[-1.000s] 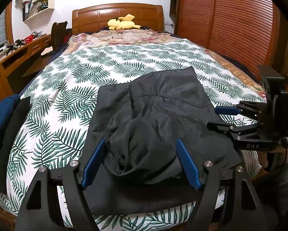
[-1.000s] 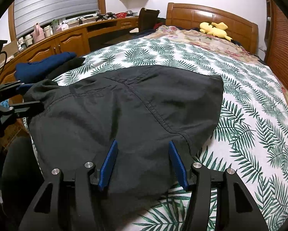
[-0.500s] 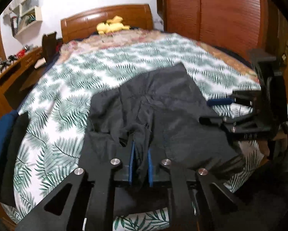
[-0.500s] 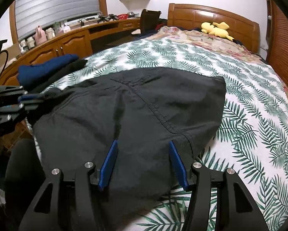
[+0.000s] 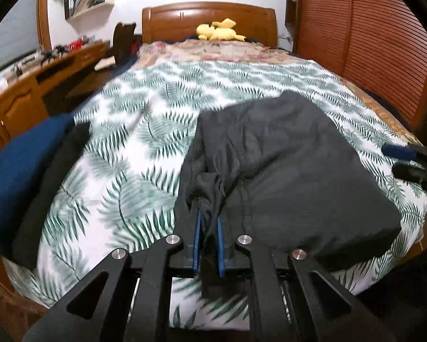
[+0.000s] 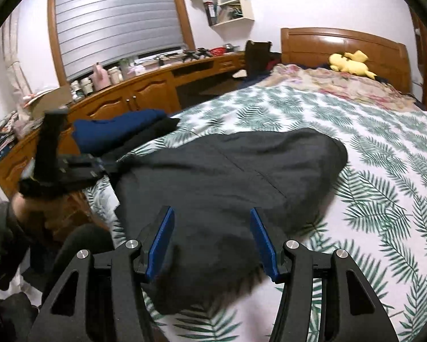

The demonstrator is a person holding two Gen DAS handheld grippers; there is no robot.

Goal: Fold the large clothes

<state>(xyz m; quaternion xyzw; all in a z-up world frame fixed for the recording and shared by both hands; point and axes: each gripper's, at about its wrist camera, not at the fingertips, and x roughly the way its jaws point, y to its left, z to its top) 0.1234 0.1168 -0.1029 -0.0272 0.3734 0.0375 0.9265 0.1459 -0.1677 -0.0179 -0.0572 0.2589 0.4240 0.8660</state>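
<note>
A: Where's the dark garment rn?

B: On the bed, near the foot end, spread over the leaf-print cover w/ one corner bunched up. Far end of it points toward the headboard.

A: Left gripper?

B: Blue pads nearly together, a wad of the garment's bunched corner pinched between them. Jaws have just been closing, fabric's clamped in there. In the right wrist view the same gripper sits at the garment's left corner, a hand under it.

A: Right gripper?

B: Roughly half open. Garment's near edge lies between and under the pads, but pads aren't pressing on cloth, so no grip. In the left wrist view only its tips show, just off the garment's right side.

A: Other stuff around the garment?

B: Folded blue cloth w/ a black piece beside it, left of the garment at the bed's edge. Yellow plush toy well past it, up by the headboard. Wooden desk beyond the blue pile, along the wall under the shuttered window. Slatted wardrobe doors off to the garment's right side.

A: Sharp pics?

B: Some motion blur, esp. near edges.
</note>
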